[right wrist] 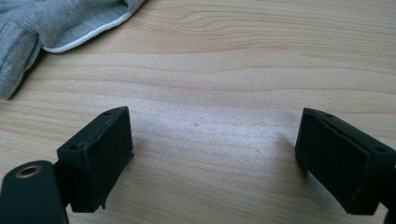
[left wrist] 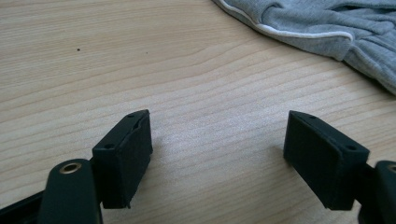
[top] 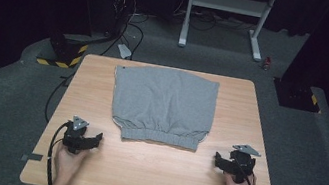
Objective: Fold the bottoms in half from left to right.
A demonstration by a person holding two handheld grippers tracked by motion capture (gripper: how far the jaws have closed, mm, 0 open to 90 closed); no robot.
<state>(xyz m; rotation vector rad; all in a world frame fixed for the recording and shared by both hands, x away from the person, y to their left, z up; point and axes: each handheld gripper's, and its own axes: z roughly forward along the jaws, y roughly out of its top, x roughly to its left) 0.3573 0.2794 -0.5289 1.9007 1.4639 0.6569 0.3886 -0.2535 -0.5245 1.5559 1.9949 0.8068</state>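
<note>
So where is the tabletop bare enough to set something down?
Bare wood runs along the near edge between the left gripper and right gripper, and in strips either side of the grey garment. The garment crowds the table middle and far edge.

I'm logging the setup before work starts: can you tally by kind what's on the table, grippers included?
Grey garment, lying flat on the wooden table: 1
Black hand-held grippers, left gripper and right gripper, both with jaws open and apart from the garment: 2
Total: 3
</note>
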